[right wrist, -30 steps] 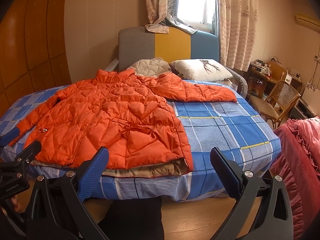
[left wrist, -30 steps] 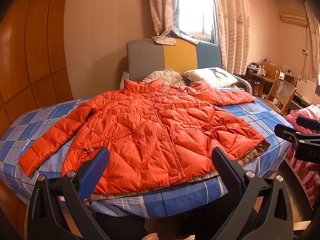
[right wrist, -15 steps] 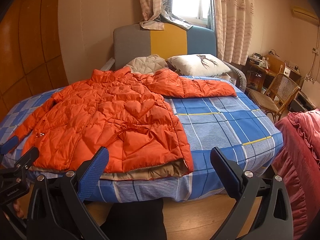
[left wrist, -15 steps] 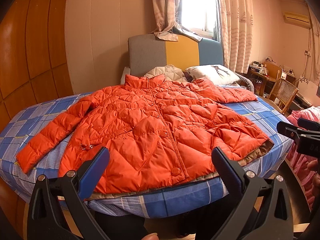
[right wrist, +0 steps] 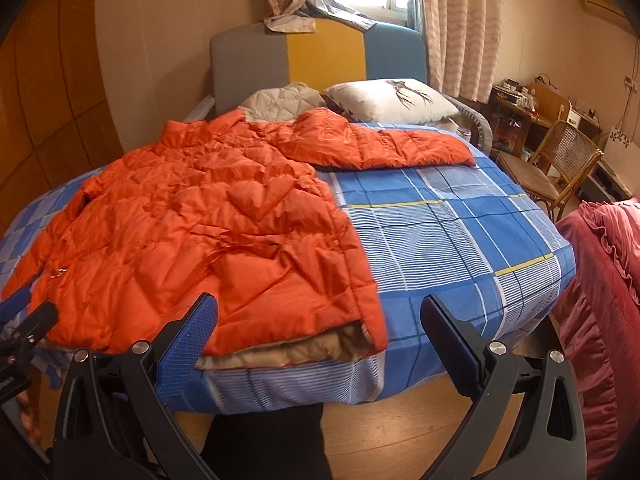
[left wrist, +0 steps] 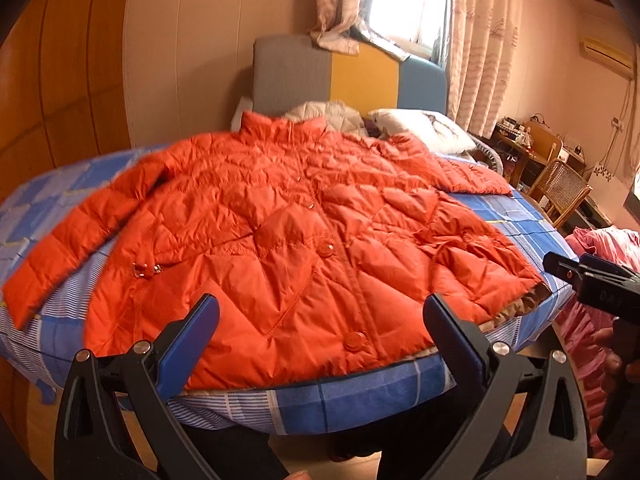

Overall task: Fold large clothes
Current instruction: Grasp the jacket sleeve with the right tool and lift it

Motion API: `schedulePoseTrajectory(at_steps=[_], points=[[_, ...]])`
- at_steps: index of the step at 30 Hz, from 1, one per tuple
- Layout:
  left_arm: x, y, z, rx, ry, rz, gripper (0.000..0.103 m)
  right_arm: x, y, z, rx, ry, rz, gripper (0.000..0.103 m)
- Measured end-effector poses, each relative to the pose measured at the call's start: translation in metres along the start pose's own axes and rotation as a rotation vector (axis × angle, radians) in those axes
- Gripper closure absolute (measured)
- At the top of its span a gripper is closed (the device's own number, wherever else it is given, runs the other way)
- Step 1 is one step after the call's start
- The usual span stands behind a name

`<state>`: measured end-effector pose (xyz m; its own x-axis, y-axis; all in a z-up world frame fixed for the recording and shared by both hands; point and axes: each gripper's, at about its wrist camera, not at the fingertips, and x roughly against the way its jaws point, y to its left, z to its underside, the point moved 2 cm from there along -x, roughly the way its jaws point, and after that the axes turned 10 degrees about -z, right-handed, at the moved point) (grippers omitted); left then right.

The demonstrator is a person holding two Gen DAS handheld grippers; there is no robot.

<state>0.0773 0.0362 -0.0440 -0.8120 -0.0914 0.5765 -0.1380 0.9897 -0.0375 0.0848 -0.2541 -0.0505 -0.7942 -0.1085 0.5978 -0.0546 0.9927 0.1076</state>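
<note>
The orange jacket lies flat on the bed, front up, buttons done. It sits w/ its collar far away by the headboard and its bottom hem near you, right at the bed edge. So its long way runs from you to the headboard. One sleeve sticks out to your left, the other sleeve sticks out to your right, up near the pillow.

Your left gripper is wide open, nothing in it. It points at the hem, about mid jacket, and hangs above it, not touching. Your right gripper is wide open too, empty. It points at the right bottom corner of the jacket, where the tan lining shows. Half of what it sees is bare blue sheet.

I think folding has not begun yet; the jacket is spread out whole.

The left sleeve is closer to your L hand, the right sleeve to your R hand. I'd guess sleeves go in first, across the body. Each sleeve tip is farther off than the hem, so you'd need to reach out sideways and fwd. The puffy cloth may slip, so pinch deep.
</note>
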Motion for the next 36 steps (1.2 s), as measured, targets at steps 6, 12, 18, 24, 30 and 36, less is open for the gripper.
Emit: schedulePoseTrajectory(at_steps=[6,12,18,24,30,36], points=[[-0.04,0.017,-0.012,0.033,0.081,-0.038,0.002,-0.045,-0.037,-0.036,-0.044,0.04,0.069,0.004],[-0.091,0.038,-0.033,0.081,0.196,-0.094,0.002,-0.112,-0.091,-0.08,-0.152,0.116,0.11,0.023],[-0.131,0.045,-0.054,0.071,0.222,-0.164,0.002,-0.172,-0.146,-0.113,-0.332,0.16,0.131,0.041],[-0.161,0.056,-0.057,0.046,0.242,-0.227,0.002,-0.221,-0.187,-0.14,-0.42,0.185,0.209,0.042],[-0.181,0.078,-0.052,0.107,0.273,-0.296,0.002,-0.248,-0.217,-0.161,-0.467,0.183,0.278,0.042],[-0.193,0.097,-0.042,0.153,0.298,-0.32,0.002,-0.271,-0.227,-0.183,-0.4,0.196,0.319,0.042]])
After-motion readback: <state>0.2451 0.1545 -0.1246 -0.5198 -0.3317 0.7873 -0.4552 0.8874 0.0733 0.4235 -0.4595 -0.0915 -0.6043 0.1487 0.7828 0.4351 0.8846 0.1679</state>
